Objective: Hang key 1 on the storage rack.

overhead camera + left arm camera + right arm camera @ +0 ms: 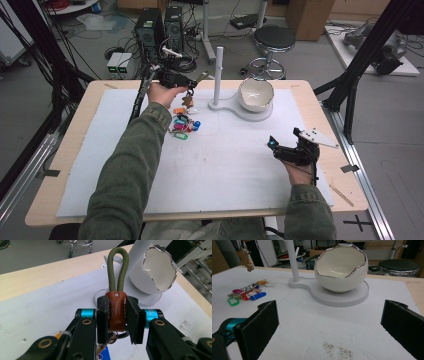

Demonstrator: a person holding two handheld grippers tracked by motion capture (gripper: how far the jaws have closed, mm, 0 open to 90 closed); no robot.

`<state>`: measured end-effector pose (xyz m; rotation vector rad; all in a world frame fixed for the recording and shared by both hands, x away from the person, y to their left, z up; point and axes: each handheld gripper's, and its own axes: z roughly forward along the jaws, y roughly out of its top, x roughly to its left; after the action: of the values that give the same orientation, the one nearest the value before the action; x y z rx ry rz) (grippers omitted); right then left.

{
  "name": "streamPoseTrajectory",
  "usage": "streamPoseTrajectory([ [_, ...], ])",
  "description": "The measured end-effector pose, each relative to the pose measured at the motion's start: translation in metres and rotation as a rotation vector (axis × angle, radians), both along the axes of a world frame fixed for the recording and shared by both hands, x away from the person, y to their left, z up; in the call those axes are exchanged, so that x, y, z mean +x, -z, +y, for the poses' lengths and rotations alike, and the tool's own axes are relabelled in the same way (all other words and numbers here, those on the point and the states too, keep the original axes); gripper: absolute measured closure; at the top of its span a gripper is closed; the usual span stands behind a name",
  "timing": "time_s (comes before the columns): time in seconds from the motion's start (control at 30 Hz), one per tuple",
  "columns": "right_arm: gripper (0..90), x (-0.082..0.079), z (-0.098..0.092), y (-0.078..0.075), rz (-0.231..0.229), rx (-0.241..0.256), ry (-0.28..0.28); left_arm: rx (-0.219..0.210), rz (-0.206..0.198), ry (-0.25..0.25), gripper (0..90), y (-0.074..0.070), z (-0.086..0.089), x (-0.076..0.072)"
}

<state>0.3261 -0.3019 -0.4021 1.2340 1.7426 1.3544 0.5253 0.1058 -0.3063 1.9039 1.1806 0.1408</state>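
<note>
Left gripper [192, 81]: upper centre-left of the high view, forearm stretched forward over the mat, jaws clamped on the brown leather keychain tab [116, 311]. Tab upright between the jaws; long axis vertical in the left gripper view, olive cord loop [119, 267] pointing up toward the white post [218, 75]. Right gripper [280, 148]: lower right, low over the mat, jaws wide apart, facing the eggshell bowl [342, 267]

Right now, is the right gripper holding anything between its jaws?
No, the right gripper stands wide open over the bare white mat, with nothing between its jaws.
</note>
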Motion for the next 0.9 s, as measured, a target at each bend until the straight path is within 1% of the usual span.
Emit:
streamPoseTrajectory([
  [0.1,0.6,0.000,-0.001,0.000,-0.005,-0.003,0.000,0.003,0.004,0.011,72.3,0.003,-0.003,0.001],
  [0.23,0.6,0.000,-0.001,0.000,-0.002,-0.003,0.002,-0.004,0.013,0.015,72.3,0.006,-0.008,0.002],
  [0.37,0.6,-0.001,-0.001,0.000,-0.005,-0.005,0.003,-0.027,0.021,0.009,72.3,0.011,-0.010,0.004],
  [0.43,0.6,-0.001,-0.002,0.000,0.001,-0.002,0.003,-0.028,0.025,0.018,72.3,0.012,-0.011,0.006],
  [0.47,0.6,-0.001,-0.002,0.000,-0.002,-0.004,0.004,-0.028,0.025,0.015,72.3,0.014,-0.013,0.006],
  [0.77,0.6,-0.001,-0.002,0.001,-0.001,-0.007,0.002,0.001,0.034,0.028,72.2,0.023,-0.022,0.008],
  [0.83,0.6,-0.001,-0.002,0.001,-0.001,-0.009,0.003,0.012,0.031,0.029,71.7,0.024,-0.024,0.008],
  [0.9,0.6,-0.001,-0.002,0.001,-0.002,-0.010,0.002,0.030,0.015,0.040,70.8,0.025,-0.024,0.007],
])
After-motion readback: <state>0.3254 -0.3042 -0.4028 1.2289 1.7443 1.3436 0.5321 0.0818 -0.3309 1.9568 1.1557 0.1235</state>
